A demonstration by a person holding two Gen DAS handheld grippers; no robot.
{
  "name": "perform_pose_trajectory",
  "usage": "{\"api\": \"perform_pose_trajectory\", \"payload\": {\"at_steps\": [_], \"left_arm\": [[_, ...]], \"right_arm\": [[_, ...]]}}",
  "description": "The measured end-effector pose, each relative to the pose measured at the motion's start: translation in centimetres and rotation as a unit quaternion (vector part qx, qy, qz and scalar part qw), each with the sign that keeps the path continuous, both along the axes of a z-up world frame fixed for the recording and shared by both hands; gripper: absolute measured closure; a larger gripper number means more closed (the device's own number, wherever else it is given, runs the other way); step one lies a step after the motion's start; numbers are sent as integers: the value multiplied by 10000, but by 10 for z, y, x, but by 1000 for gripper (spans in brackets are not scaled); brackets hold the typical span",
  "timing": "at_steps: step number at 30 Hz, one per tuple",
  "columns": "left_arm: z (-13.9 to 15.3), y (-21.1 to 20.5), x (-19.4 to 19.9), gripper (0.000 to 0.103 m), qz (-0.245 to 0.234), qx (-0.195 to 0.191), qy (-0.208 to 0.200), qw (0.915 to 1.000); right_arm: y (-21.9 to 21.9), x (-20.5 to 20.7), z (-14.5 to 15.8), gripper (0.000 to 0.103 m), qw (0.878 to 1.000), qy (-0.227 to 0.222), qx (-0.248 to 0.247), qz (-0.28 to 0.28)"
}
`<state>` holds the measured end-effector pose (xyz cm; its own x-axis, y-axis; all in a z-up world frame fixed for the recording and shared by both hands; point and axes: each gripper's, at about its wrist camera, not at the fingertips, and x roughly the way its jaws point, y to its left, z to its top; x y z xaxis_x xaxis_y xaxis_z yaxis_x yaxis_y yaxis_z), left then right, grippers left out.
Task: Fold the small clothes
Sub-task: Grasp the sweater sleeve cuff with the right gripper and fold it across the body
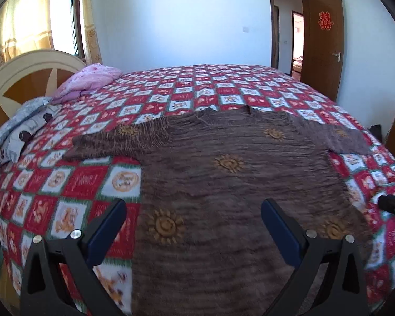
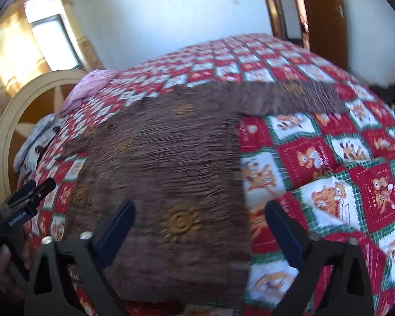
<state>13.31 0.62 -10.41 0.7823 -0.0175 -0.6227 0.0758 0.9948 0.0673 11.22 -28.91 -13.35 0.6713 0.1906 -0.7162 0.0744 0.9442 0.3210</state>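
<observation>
A brown crinkled shirt with orange sun motifs lies flat on the bed, both short sleeves spread out, collar at the far side. My left gripper is open and empty, hovering over the shirt's near left hem. In the right wrist view the same shirt fills the middle. My right gripper is open and empty above the shirt's near right edge. The left gripper also shows at the left edge of the right wrist view, held in a hand.
The bed has a red, white and green checked cover. Pillows and a pink bundle lie by the cream headboard at the left. An open wooden door stands beyond the bed's far right.
</observation>
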Motion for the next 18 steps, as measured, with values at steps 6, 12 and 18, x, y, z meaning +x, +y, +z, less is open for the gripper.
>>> {"api": "perform_pose_trajectory", "payload": {"at_steps": [6,12,18], "left_arm": [[-4,16,48,0,169,-66,-84,9998],[-11,35,90,0,533,-188,-76,9984],[-21,44,129,0,800,37,-124,9967]], "right_arm": [[-62,34,-7,24,9976,286,177,-610],[-125,72,-18,35,9891,416,731,-1207],[-185,103,-38,54,9688,510,1448,-1948]]}}
